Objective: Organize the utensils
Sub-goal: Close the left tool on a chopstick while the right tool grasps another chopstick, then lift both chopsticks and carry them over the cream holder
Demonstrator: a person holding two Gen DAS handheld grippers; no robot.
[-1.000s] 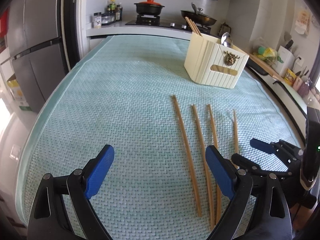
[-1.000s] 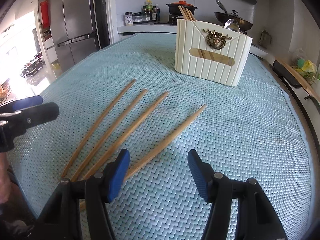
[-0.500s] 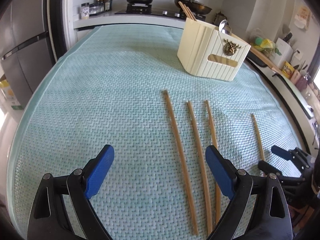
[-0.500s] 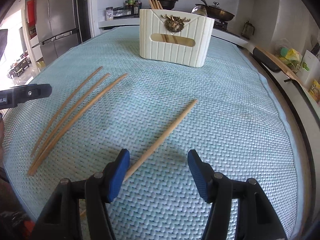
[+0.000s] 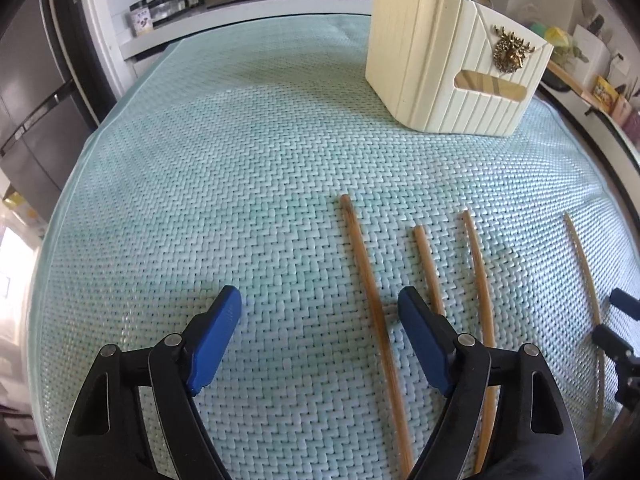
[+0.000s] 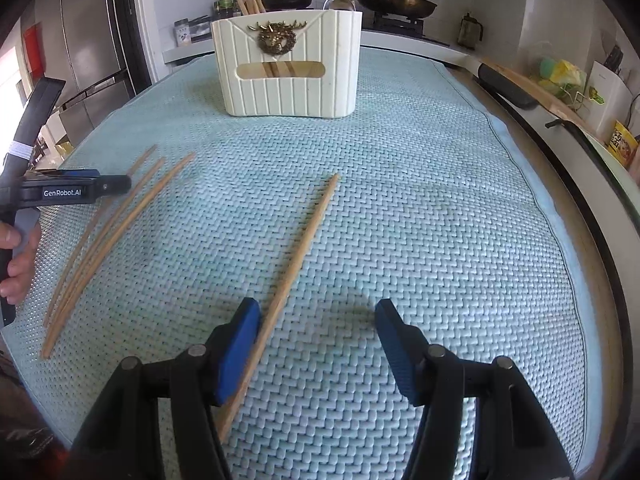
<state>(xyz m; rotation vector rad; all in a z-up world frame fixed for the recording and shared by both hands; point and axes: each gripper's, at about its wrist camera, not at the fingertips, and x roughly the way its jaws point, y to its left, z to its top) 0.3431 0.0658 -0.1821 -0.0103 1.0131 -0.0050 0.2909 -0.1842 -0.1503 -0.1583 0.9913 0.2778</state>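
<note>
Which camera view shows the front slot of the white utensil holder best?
The right wrist view: the utensil holder faces the camera, so its whole slot shows. The left wrist view sees the holder obliquely, its slot foreshortened.

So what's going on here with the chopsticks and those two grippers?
A person is tidying chopsticks off a woven mat into a cream utensil holder, which already has some in it. Four lie loose. The right gripper is open, low over the lone chopstick, which runs right beside one of its fingers. The left gripper, also open, its jaws just having narrowed, has the leftmost chopstick of the other three between its fingers. Nothing is gripped yet.
</note>
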